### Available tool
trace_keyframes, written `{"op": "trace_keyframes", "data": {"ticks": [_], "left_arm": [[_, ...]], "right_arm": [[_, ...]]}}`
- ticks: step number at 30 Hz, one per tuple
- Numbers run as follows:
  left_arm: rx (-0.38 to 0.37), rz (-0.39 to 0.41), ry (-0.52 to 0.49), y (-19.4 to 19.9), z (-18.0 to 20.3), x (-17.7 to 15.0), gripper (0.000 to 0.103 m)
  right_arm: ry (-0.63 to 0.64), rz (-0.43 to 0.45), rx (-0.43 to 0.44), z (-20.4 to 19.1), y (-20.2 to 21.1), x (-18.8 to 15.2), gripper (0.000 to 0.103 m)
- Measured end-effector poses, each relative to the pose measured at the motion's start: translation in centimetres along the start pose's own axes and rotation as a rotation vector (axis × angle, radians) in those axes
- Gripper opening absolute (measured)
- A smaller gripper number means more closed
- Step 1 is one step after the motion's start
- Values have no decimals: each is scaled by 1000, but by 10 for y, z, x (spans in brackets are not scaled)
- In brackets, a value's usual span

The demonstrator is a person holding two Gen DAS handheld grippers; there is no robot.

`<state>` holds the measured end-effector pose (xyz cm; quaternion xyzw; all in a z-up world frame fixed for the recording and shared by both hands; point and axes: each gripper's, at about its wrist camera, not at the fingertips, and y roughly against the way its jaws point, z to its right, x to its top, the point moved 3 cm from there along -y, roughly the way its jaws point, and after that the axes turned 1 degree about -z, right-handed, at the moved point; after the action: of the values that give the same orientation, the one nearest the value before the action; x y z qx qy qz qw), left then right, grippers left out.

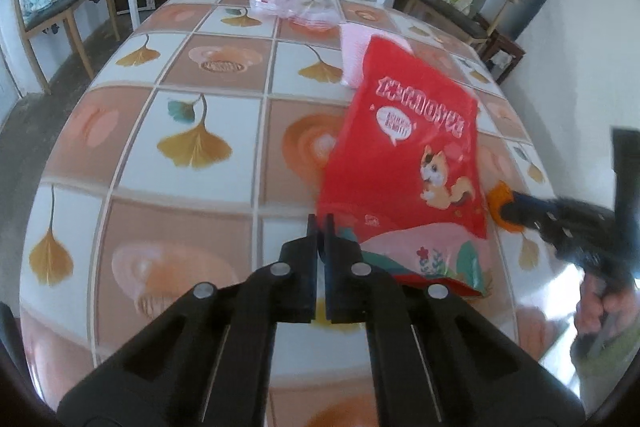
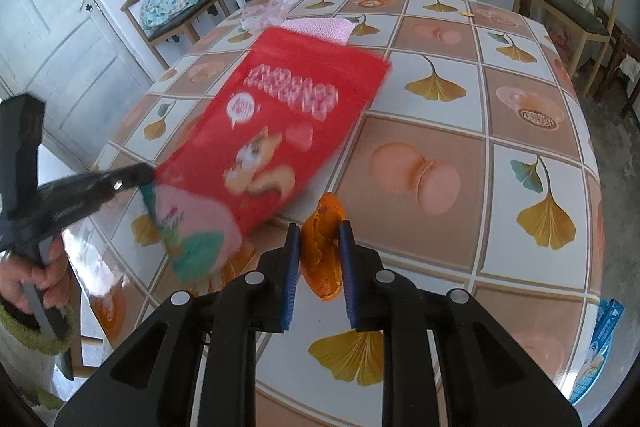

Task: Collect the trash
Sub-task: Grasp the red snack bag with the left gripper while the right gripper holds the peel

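- Left claw (image 1: 319, 223) first: jaws clenched tight, pinching the near corner of the red snack bag (image 1: 408, 147). From the right-hand camera, that corner looks lifted off the table (image 2: 460, 131).
- Out from that pinch, the bag's long axis runs away from the left claw towards the far side of the table, leaning a little towards the right hand. Its far end lies over a pink sheet (image 1: 354, 55).
- Right claw (image 2: 320, 227): blue pads grasping a piece of orange peel (image 2: 322, 259), held upright between them.
- Here's the relation that counts: the peel sits just beside the bag's near edge, on the side away from the left claw. So the right hand is the one closer to that end of the bag.
- My guess is the peel goes together with the bag, a short move across.
- Further out, a crumpled clear wrapper (image 1: 292, 3) waits near the far edge, well apart from both claws.
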<state>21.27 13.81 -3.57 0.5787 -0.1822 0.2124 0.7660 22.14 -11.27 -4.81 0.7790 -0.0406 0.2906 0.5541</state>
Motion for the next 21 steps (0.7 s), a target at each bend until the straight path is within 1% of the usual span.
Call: {"op": "trace_keyframes", "data": {"ticks": [1, 2, 3, 5, 6, 7, 10, 11, 12, 13, 14, 16, 18, 21], "left_arm": [[-22, -4, 7, 7, -1, -8, 0], [-49, -12, 17, 6, 7, -11, 0], [-86, -19, 37, 14, 4, -22, 0], [-135, -30, 69, 21, 10, -37, 0], [-178, -34, 96, 29, 6, -48, 0], [-203, -37, 112, 31, 10, -52, 0], [-311, -39, 154, 43, 11, -65, 2], [-333, -36, 155, 47, 12, -66, 5], [-346, -26, 149, 52, 11, -66, 14], [-340, -16, 144, 53, 12, -67, 26], [-325, -10, 142, 52, 11, -64, 29], [-308, -30, 150, 48, 8, -62, 34], [-316, -74, 180, 39, 6, -62, 36], [-334, -139, 228, 21, 18, -58, 36]], "right_arm": [[-1, -1, 1, 0, 1, 0, 20], [-1, -2, 2, 0, 1, -1, 19], [-4, -2, 2, 1, 3, -1, 19], [-9, 3, 1, 2, 8, -2, 18], [-12, 9, -4, 4, 12, -2, 18], [-15, 16, -5, 4, 16, -3, 18], [-27, 50, -4, 5, 34, -2, 18], [-27, 61, 0, 6, 39, -1, 18], [-24, 75, 6, 3, 45, 0, 18], [-23, 81, 16, 2, 49, 2, 18], [-22, 85, 29, -1, 52, 2, 18], [-16, 83, 68, -10, 54, 2, 18], [-3, 66, 91, -20, 49, -1, 18], [20, 29, 89, -30, 37, -10, 18]]}}
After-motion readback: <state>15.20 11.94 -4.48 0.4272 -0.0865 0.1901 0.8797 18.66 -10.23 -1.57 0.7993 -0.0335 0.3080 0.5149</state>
